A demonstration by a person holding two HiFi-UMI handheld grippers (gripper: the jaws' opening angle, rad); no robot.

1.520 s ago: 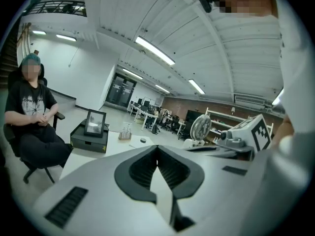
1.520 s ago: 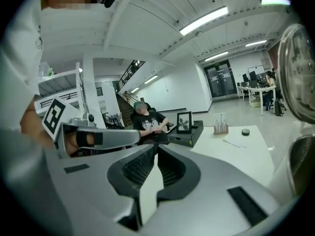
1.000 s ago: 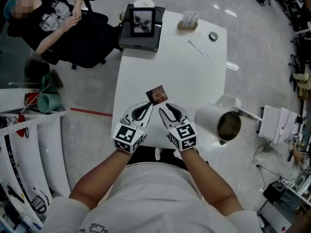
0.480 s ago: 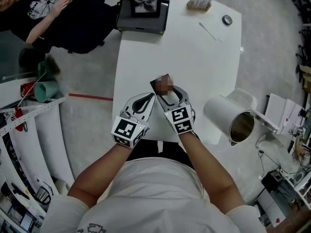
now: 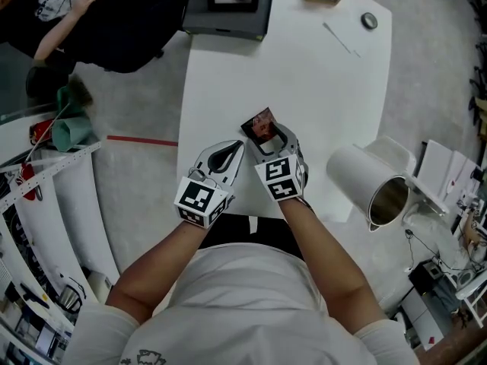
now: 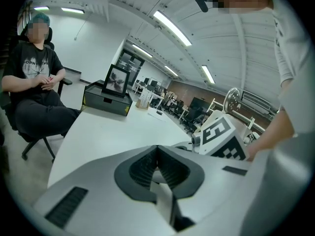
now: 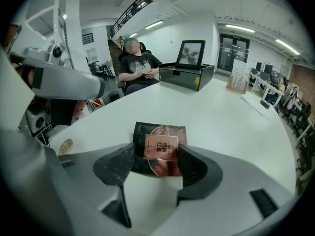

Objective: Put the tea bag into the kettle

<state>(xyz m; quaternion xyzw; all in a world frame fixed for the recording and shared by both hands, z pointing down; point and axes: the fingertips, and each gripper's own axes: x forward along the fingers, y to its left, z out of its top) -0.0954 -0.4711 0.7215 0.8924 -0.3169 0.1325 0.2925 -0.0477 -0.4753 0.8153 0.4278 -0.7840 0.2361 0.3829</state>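
At the far left corner of the table (image 5: 304,74): a black box (image 5: 224,17), well apart from the work. Near the near edge, left of middle: the left gripper (image 5: 236,147), pointing up the table, closed pad to pad, nothing between the pads. Just beside it to the right, tips a little farther up the table: the right gripper (image 5: 268,134), tilted steeply down at the tabletop, jaws wide apart, having just been opening. Between its pads, flat on the table: the tea bag (image 7: 160,137). No squeeze yet, to judge by the right gripper view: a gap at the left pad, the right pad at or just over the packet's edge, contact there uncertain. Packet dark and close to square, so no clear long axis. Its two side edges roughly parallel to the pads, its far edge just past the fingertips. Plainly the nearer hand: the right one, straddling the packet, with the left only beside it. Farther right, by the table's right edge toward the near corner: the kettle (image 5: 358,177), white, mouth in plain sight with no lid seen on it, well apart from the tea bag. Probable step in hand: lining up for the pick. Needed next, on this reading: pads lowered to the tabletop on either side, a close across the packet's width, then a lift and a carry rightward to the kettle's mouth. Main risk: a thin, flat packet sliding along the table or slipping under the pads instead of rising with them.
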